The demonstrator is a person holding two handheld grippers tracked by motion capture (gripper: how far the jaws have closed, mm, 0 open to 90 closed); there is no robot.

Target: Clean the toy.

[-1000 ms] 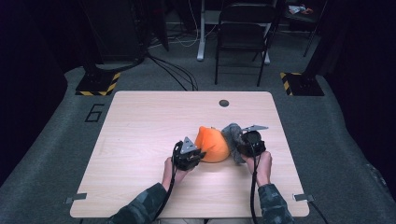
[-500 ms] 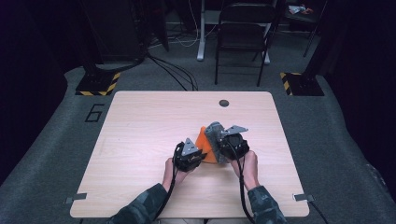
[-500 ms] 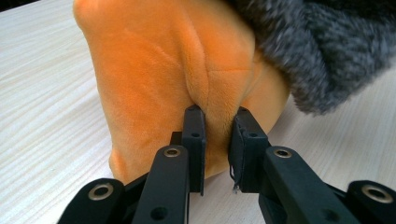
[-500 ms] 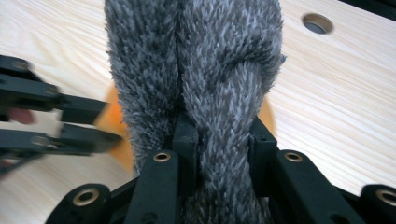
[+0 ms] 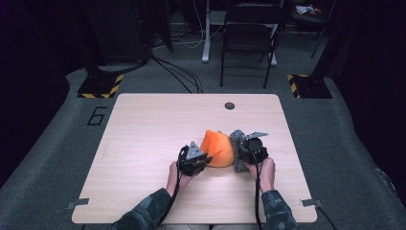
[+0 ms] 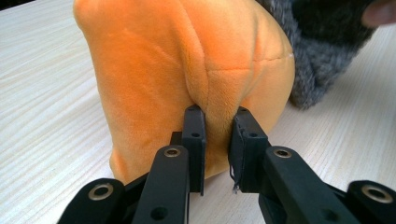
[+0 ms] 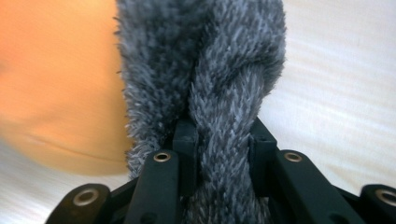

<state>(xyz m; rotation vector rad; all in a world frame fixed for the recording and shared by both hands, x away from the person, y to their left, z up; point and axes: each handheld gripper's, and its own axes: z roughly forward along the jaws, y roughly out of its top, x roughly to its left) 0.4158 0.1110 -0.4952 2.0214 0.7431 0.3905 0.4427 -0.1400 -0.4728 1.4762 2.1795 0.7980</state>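
Plush toy (image 5: 218, 148) sits on the desk (image 5: 143, 134); left tool (image 6: 215, 140) pinches an orange fold, right tool (image 7: 219, 140) clamps its grey fur (image 7: 224, 70), probably to lift it together.

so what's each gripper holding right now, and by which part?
Left gripper pinches a fold of the orange plush low on its side. Right gripper clamps a fold of the grey fuzzy part.

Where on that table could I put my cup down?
The far half of the table, between the orange plush and the small dark disc, is bare, as is the left side. It is crowded near the front, where both grippers pinch the orange plush and the grey furry piece.
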